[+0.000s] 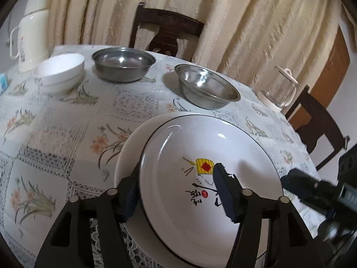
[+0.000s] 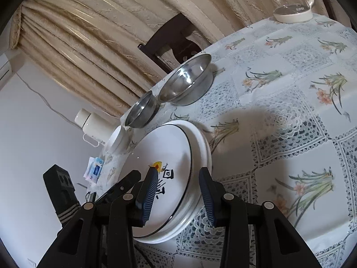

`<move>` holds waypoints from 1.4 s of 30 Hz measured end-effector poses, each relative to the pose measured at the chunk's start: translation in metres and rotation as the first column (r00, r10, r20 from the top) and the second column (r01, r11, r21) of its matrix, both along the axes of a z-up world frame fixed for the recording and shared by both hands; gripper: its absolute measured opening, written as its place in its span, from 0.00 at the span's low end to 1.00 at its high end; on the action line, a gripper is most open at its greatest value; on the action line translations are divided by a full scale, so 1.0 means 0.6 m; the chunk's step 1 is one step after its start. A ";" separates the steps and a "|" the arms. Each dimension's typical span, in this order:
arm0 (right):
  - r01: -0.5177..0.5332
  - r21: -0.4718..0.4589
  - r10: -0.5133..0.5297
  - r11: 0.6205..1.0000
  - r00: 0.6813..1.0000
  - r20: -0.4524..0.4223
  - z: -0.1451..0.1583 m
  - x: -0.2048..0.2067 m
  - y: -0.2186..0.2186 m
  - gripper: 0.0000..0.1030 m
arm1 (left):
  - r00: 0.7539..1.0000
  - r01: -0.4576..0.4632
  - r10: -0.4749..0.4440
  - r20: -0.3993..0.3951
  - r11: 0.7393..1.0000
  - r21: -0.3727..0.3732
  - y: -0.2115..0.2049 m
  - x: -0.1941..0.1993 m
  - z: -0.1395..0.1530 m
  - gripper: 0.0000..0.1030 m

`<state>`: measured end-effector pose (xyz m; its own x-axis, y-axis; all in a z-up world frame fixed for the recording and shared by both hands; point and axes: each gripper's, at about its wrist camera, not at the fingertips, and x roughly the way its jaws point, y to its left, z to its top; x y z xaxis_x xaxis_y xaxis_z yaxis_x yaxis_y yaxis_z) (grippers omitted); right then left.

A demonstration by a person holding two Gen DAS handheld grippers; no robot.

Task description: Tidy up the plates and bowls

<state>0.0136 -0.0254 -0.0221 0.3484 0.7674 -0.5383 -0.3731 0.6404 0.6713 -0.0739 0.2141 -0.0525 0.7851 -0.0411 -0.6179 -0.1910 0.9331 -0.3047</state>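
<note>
Plates: a white round plate with a thin black rim line and a yellow-and-red painted motif lay on top of a plain white plate, both on the counter under its floral lace-pattern cloth.
Left tongs: spread, one finger outside the top plate's near-left rim, the other over its painted centre; not pinching.
Right tongs: spread likewise astride the rim on the opposite side; no grip seen.
Step, our judgement: seating or releasing the decorated plate on the stack.
How to do it well: we would centre the top plate before withdrawing, since it sat offset toward one side, and draw both tongs back level so neither finger dragged the rim.
Bowls: two stainless steel bowls and stacked white ceramic bowls stood apart, unstacked.
Left view only: the white bowls clearly, plus a white thermos flask.
Right view only: the plate stack's edge in profile, and a blue tissue packet.
</note>
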 end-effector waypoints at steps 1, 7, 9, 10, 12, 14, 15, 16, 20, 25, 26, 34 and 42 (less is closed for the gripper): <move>0.000 0.000 0.000 1.000 1.000 -0.004 -0.002 0.000 0.001 0.40 | 1.000 0.002 -0.002 -0.001 1.000 0.009 -0.002 0.000 0.000 0.67; 0.007 -0.018 -0.006 1.000 1.000 0.020 0.002 -0.002 0.003 0.40 | 0.999 -0.020 0.017 0.044 0.998 0.060 0.001 -0.011 0.017 0.83; 0.012 -0.028 -0.011 1.000 0.999 0.034 0.005 -0.003 0.003 0.40 | 0.998 -0.031 0.027 0.060 0.997 0.070 0.008 -0.013 0.025 0.84; 0.014 -0.032 -0.013 0.999 0.999 0.037 0.006 -0.003 0.003 0.40 | 0.998 -0.038 0.034 0.061 0.997 0.061 0.014 -0.014 0.026 0.85; 0.016 -0.036 -0.014 0.999 0.999 0.040 0.005 -0.003 0.002 0.40 | 0.997 -0.052 0.050 0.055 0.998 0.038 0.026 -0.013 0.023 0.85; 0.020 -0.043 -0.018 0.999 0.999 0.041 0.004 -0.003 0.002 0.40 | 0.997 -0.063 0.063 0.039 0.998 0.004 0.037 -0.013 0.016 0.85; 0.022 -0.047 -0.020 0.999 0.999 0.041 0.003 -0.002 0.003 0.40 | 0.997 -0.067 0.068 0.031 0.998 -0.012 0.042 -0.013 0.012 0.85; 0.024 -0.050 -0.022 0.998 0.999 0.041 0.003 -0.002 0.002 0.40 | 0.997 -0.072 0.073 0.023 0.997 -0.026 0.045 -0.014 0.009 0.85; 0.034 -0.061 -0.032 0.998 0.999 0.039 0.002 0.001 0.001 0.40 | 0.996 -0.091 0.092 0.015 0.995 -0.043 0.053 -0.017 0.006 0.85; 0.054 -0.073 -0.051 0.996 0.998 0.040 0.005 0.004 -0.004 0.43 | 0.994 -0.110 0.111 0.013 0.993 -0.050 0.065 -0.020 0.009 0.85; 0.058 -0.075 -0.055 0.996 0.998 0.040 0.006 0.005 -0.005 0.44 | 0.993 -0.113 0.113 0.011 0.992 -0.054 0.069 -0.021 0.010 0.85; 0.070 -0.088 -0.064 0.994 0.996 0.065 0.025 0.008 -0.005 0.47 | 0.992 -0.128 0.129 0.003 0.988 -0.090 0.098 -0.017 0.018 0.85; 0.059 -0.098 -0.051 0.993 0.995 0.086 0.054 0.017 0.011 0.48 | 0.988 -0.149 0.152 0.019 0.982 -0.112 0.142 -0.014 0.042 0.85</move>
<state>0.0235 -0.0190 0.0105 0.4353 0.6895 -0.5788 -0.3874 0.7238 0.5709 -0.0822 0.2990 -0.0273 0.8042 0.0128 -0.5942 -0.3169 0.8550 -0.4105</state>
